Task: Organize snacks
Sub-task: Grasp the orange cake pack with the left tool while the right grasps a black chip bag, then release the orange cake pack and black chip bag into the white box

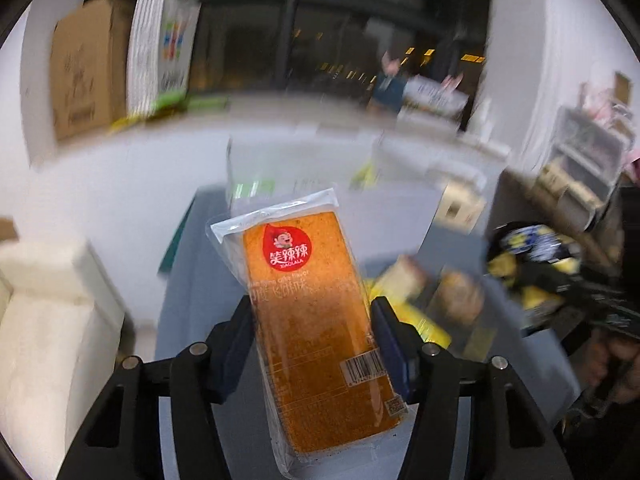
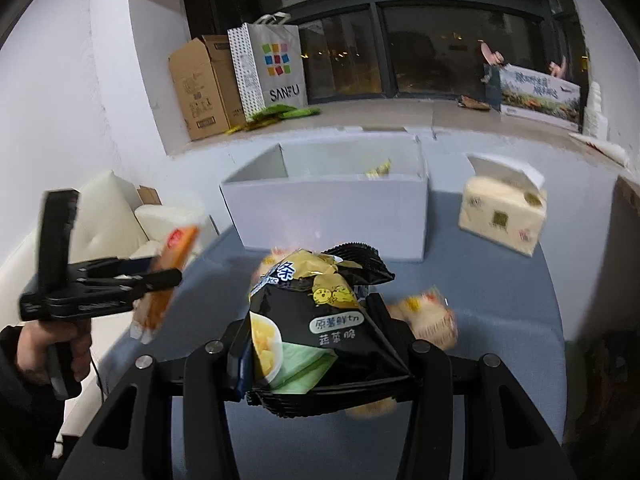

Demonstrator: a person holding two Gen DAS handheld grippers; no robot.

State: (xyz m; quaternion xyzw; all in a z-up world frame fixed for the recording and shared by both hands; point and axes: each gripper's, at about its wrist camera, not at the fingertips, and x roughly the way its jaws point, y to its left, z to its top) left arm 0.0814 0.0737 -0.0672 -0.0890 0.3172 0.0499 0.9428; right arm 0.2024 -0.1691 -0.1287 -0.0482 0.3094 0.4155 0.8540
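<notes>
The flat orange snack pack in clear wrap [image 1: 316, 320] is pinched between the left gripper [image 1: 312, 344] pads, lifted above the blue-grey table [image 2: 500, 280]. The right gripper [image 2: 312, 344] clamps a puffy black crisp bag [image 2: 316, 312]. The slick wrap could slide out before reaching the white open cardboard box [image 2: 332, 208]

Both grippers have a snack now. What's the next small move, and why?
Probably carry the left gripper with its orange packet over the open white box and release: the packet is clamped clear of the table, and the box already holds a snack.
</notes>
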